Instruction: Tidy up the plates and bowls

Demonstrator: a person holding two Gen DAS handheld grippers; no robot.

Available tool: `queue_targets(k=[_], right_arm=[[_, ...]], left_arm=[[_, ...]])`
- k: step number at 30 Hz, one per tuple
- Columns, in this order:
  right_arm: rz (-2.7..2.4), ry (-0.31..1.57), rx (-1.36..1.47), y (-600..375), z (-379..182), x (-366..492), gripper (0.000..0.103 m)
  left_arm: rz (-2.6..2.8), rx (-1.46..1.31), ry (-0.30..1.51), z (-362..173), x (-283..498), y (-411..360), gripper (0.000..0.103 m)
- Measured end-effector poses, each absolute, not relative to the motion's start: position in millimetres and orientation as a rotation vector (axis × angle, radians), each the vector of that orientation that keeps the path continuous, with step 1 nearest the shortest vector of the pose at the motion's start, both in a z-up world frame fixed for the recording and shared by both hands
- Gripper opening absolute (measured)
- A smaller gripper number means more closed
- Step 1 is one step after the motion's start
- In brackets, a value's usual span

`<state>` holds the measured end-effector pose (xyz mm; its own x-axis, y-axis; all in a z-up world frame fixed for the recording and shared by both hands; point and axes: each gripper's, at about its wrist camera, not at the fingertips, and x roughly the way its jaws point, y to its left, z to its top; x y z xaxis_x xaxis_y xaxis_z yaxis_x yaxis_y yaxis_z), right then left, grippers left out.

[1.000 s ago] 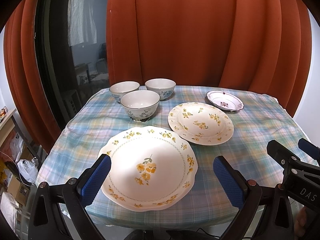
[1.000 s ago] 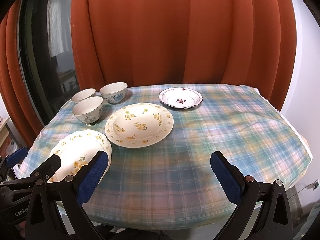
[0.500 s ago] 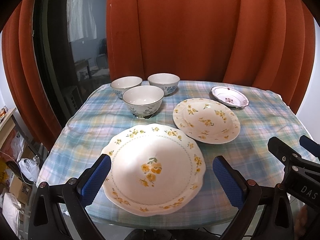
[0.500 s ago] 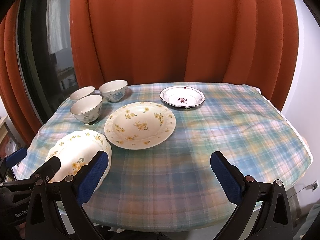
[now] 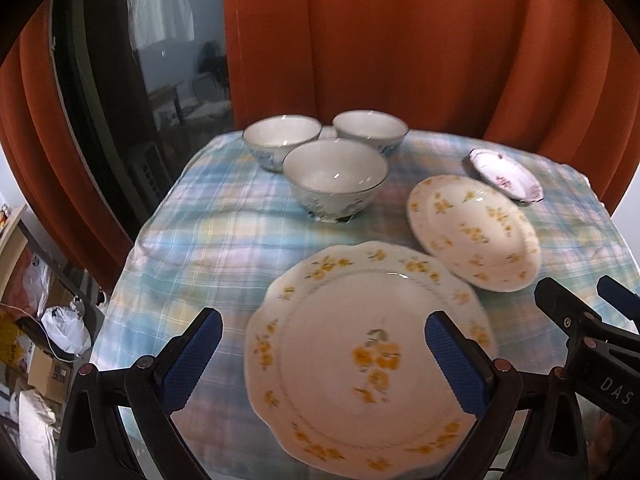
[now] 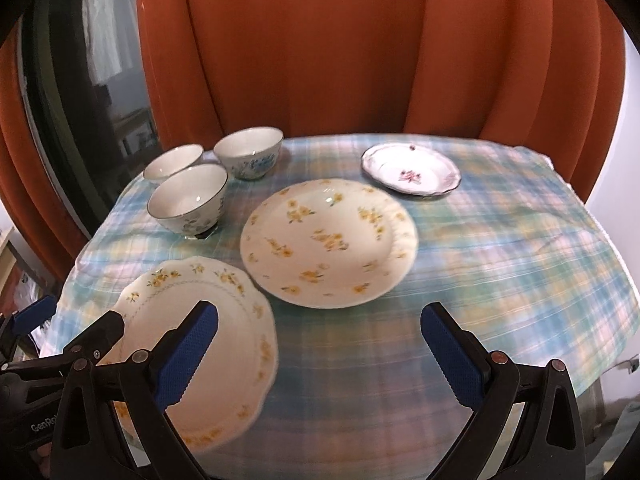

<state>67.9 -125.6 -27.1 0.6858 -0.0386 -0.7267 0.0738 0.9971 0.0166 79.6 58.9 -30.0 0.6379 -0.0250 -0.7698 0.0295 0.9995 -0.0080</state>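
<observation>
Three bowls stood clustered at the far left of the tabletop, which was covered in a pastel plaid cloth; one sat at the back left, one at the back right, and the nearest in front of them. All three were upright and showed only white insides. Nearer, at the left front edge, lay a scalloped plate with yellow flowers, flat and bare. Just beside it toward the middle sat a round plate scattered with yellow blossoms; whether their rims touched I could not tell. Farther right and back rested a small plate with a pink flower at its centre, apart from the others. Orange curtains hung behind.

Left tool hovered low over the scalloped plate with its blue-padded jaws spread wide, one to the left of the plate and one over its right part, gripping nothing. Right tool hung over bare cloth near the front, its jaws equally wide, the left pad overlapping the scalloped plate in view.
</observation>
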Motion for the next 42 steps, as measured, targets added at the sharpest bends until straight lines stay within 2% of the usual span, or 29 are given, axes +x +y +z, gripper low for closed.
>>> queue_targets(k=[9,20,22,34,42], right_arm=[[-0.083,0.972,0.059,-87,-68,105,0.096],[-0.097,1.122,0.081,-61,-115,124,0.078],[-0.115,1.138,0.062,-58,-119,127,0.078],[-0.151,1.206,0.094,-63,-125,131,0.072],[-0.142,1.161,0.076,-64,-96,133,0.072]], left_arm=[[-0.067,0.011,1.044,-75,114,88,0.094],[-0.188,-0.004,1.161,-112,134,93,0.071],[-0.212,0.003,1.165,-113,137,91,0.068],[-0.241,-0.002,1.211,-108,150,86,0.071],[-0.236,0.002,1.137,-76,153,80,0.071]])
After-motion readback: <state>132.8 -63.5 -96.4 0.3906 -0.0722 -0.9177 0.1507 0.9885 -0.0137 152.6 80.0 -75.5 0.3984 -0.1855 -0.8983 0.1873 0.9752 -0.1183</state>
